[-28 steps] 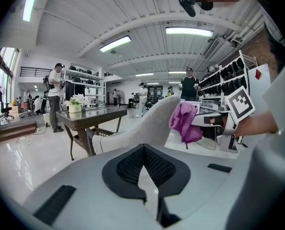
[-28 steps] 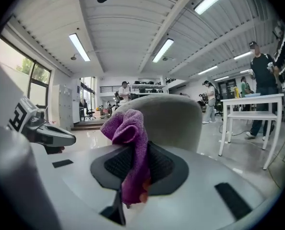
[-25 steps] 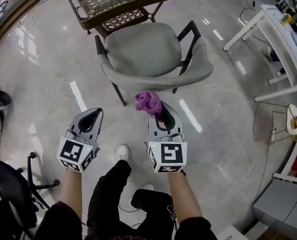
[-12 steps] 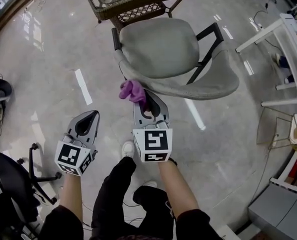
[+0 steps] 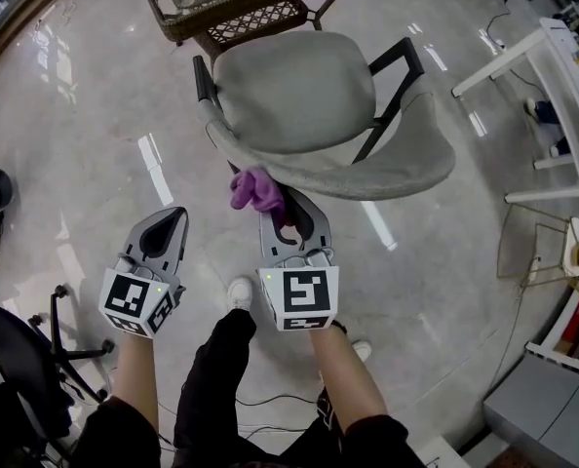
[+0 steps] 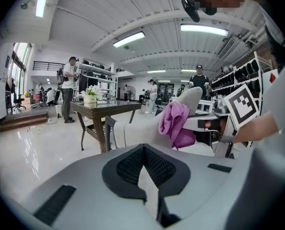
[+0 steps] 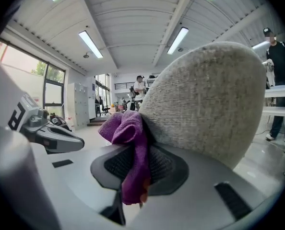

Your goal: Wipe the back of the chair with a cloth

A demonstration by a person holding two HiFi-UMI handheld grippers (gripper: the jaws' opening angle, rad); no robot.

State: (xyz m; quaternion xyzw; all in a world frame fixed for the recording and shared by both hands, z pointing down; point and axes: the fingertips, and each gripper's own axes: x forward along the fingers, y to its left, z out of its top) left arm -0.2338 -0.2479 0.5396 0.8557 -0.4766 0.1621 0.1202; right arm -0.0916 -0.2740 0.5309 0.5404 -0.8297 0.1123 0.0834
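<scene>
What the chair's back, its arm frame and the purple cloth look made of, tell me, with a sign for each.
Chair back: grey woven upholstery fabric, matte; a coarse, speckled weave shows up close.
Arm frame: probably black-painted metal; thin, straight, smooth bars.
Cloth: likely soft purple microfibre or terry; fuzzy nap, limp folds.

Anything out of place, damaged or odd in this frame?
Nothing stands out. The right gripper is shut on the purple cloth, which lies against the chair back; the chair stands upright. The left gripper is shut and empty, apart from the chair.
</scene>
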